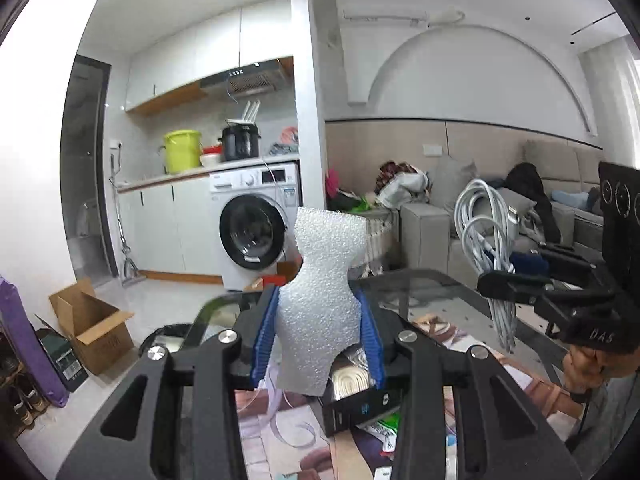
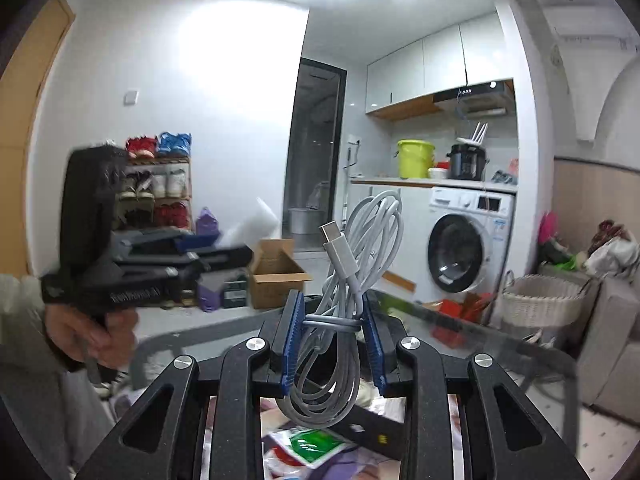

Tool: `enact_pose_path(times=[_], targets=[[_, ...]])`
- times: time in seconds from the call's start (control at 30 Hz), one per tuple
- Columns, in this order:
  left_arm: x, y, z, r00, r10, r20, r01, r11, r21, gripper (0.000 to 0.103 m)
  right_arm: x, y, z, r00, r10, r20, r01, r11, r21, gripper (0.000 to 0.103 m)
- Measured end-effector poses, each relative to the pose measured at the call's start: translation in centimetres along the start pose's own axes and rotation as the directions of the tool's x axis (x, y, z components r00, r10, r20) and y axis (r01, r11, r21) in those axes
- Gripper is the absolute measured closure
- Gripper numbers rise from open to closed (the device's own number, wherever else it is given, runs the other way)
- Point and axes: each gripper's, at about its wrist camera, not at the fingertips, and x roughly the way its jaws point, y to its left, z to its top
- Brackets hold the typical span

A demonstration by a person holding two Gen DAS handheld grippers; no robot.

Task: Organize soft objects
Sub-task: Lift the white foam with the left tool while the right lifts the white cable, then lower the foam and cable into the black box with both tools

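Already loaded, both sides. Left gripper pinching foam between blue pads; foam stands upright, long axis vertical, top flaring above the pad tips at frame centre, bottom edge hanging below them. Right gripper pressed nearly together on cable: coiled white bundle, strap band caught between its pads, loops running up past the tips to the plug at centre, more loops drooping under. Long axis also vertical.

Key relation: both items lifted clear, above the table, not touching it. In the left view, right gripper and cable sit at right edge, same height, apart from the foam; in the right view, left gripper shows at left edge, blurred. Neither hand obviously nearer a drop spot; no bin clearly identified. Wicker basket lower right of the right view, beyond the table: possible target, a guess only.

Surface: dark glass top, cluttered below the grippers with a black box, packets, ribbon-like strips.

Room: washer centre-left, counter with green bucket above it, cardboard box on the floor lower left, sofa piled with clothes at right, shoe rack at left of the right view.
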Motion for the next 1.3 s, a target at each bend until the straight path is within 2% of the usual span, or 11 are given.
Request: enact_pose_path(times=[0.07, 0.33, 0.53, 0.7, 0.83, 1.1, 1.23, 1.3], targets=[[-0.1, 0.6, 0.0, 1.0, 0.004, 0.008, -0.004, 1.0, -0.017, 0.066, -0.2, 0.4, -0.1, 1.0, -0.021, 0.014, 0.022, 0.999, -0.024, 0.074], [0.1, 0.3, -0.2, 1.0, -0.006, -0.01, 0.006, 1.0, -0.011, 0.066, 0.0, -0.7, -0.1, 0.999, -0.039, 0.026, 0.039, 0.999, 0.011, 0.074], [1.7, -0.5, 0.7, 0.999, 0.028, -0.023, -0.029, 0.999, -0.031, 0.066, 0.4, -0.2, 0.1, 0.998, -0.058, 0.023, 0.058, 0.998, 0.026, 0.074], [4.7, -0.4, 1.9, 0.995, 0.082, -0.057, -0.087, 0.992, -0.088, 0.066, 2.6, -1.2, 1.1, 0.996, -0.085, 0.016, 0.084, 0.994, 0.068, 0.074], [7.3, -0.3, 2.6, 0.99, 0.125, -0.063, -0.132, 0.983, -0.126, 0.066, 4.6, -1.3, 1.9, 0.992, -0.126, 0.022, 0.125, 0.991, 0.05, 0.074], [9.5, 0.4, 3.3, 0.986, 0.157, -0.06, -0.165, 0.968, -0.188, 0.066, 8.6, -3.6, 3.0, 0.981, -0.193, 0.022, 0.191, 0.978, 0.087, 0.074], [10.3, 0.1, 3.0, 0.98, 0.179, -0.084, -0.191, 0.969, -0.157, 0.066, 9.6, -4.0, 3.2, 0.98, -0.199, 0.01, 0.197, 0.976, 0.091, 0.074], [10.5, -0.2, 2.9, 0.982, 0.168, -0.09, -0.181, 0.971, -0.154, 0.066, 9.6, -3.9, 3.0, 0.98, -0.197, 0.003, 0.196, 0.977, 0.081, 0.074]])
